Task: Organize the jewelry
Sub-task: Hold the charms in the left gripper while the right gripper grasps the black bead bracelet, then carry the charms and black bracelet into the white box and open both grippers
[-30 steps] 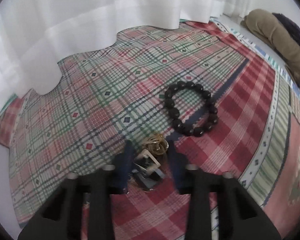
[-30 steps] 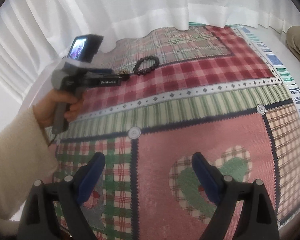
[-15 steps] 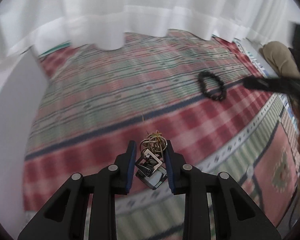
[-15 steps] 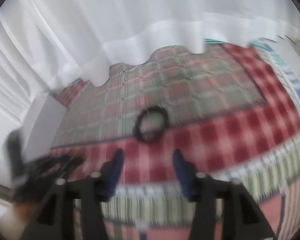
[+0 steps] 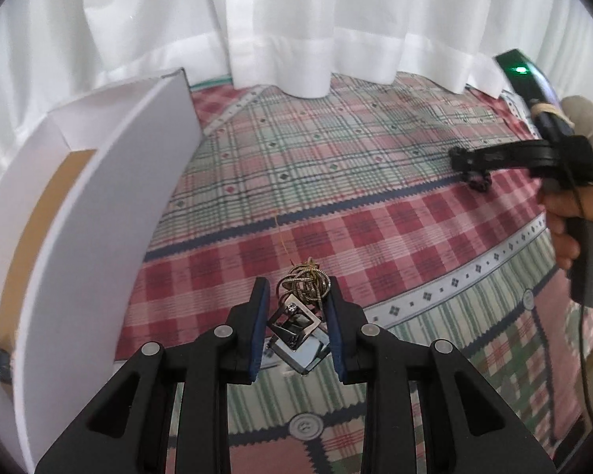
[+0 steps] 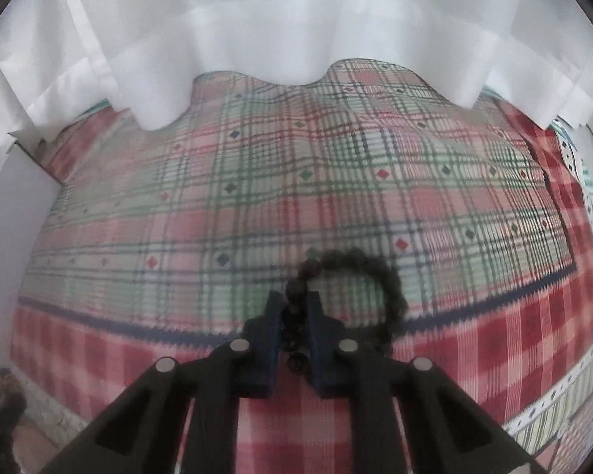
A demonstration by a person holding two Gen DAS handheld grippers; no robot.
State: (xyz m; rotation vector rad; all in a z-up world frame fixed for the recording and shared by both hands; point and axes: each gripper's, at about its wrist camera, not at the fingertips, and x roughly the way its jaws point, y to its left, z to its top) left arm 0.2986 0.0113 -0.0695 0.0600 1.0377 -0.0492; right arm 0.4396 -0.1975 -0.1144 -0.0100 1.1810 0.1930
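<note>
My left gripper is shut on a jewelry cluster, a silver square pendant with a tangled gold chain, held above the plaid quilt. In the right wrist view my right gripper is closing on the left side of a black bead bracelet that lies on the quilt. Several beads sit between its blue pads. From the left wrist view that right gripper shows at the far right in a hand, over the bracelet.
A white open box with a brown inside stands at the left of the quilt, and its corner shows in the right wrist view. White curtains hang along the far edge. A button is sewn on the quilt near me.
My left gripper has carried the jewelry cluster left toward the white box. My right gripper has travelled to the bracelet, dropped down, and narrowed its jaws from wide open onto the beads.
</note>
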